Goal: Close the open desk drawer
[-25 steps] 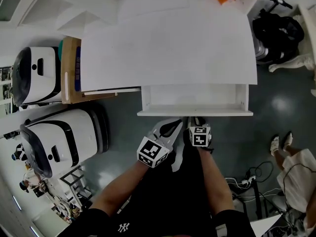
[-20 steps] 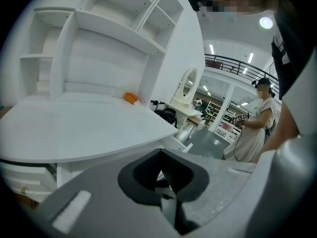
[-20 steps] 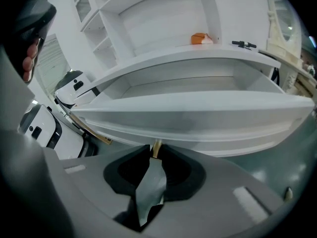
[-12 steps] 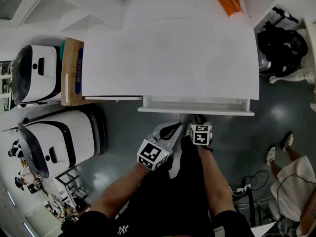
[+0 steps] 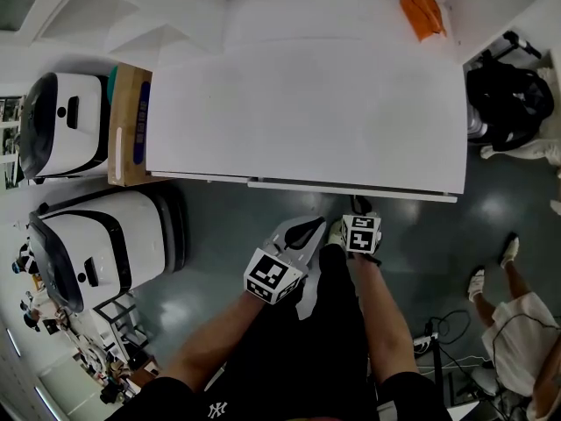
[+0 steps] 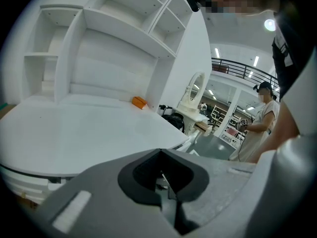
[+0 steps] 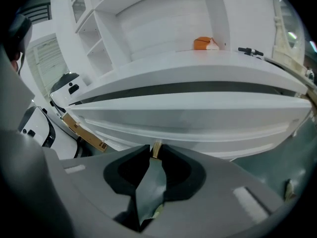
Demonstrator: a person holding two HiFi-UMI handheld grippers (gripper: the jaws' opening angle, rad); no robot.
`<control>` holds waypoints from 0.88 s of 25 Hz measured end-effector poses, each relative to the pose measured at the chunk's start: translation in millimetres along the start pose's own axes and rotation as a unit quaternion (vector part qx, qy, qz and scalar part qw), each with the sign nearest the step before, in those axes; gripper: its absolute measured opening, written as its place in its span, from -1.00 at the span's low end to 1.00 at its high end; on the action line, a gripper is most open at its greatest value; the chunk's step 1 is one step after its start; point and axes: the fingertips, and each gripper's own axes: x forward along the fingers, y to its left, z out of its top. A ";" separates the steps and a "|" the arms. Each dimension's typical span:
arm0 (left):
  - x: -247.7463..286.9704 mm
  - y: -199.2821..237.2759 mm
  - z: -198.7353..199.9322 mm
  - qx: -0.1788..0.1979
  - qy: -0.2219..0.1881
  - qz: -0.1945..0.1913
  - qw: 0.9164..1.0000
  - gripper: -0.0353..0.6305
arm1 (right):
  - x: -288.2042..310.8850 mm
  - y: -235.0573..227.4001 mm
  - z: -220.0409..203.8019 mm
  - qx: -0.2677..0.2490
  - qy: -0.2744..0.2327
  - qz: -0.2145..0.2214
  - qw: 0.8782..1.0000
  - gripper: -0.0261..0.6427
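Pushed the wide white wooden drawer (image 5: pixel 351 186) nearly under the flat white desk top (image 5: pixel 307 103). Holding grey left claw (image 5: pixel 308 228) and right claw (image 5: pixel 355 207) shut, empty, before that desk. Likely hard, slides easy; press front middle.

Long, flat white desk drawer (image 7: pixel 188 120): in nearly flush under desktop edge, level, w/ only a thin strip of front showing from above (image 5: pixel 351 186). Lies just ahead of right gripper (image 7: pixel 154 153) fingers (image 7: pixel 213 182); contact unclear.
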 end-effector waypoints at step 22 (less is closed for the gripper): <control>-4.2 15.5 -2.5 -0.010 0.000 0.014 1.000 -0.89 | 16.6 -8.7 26.9 -0.008 -0.009 -0.008 1.000 -0.61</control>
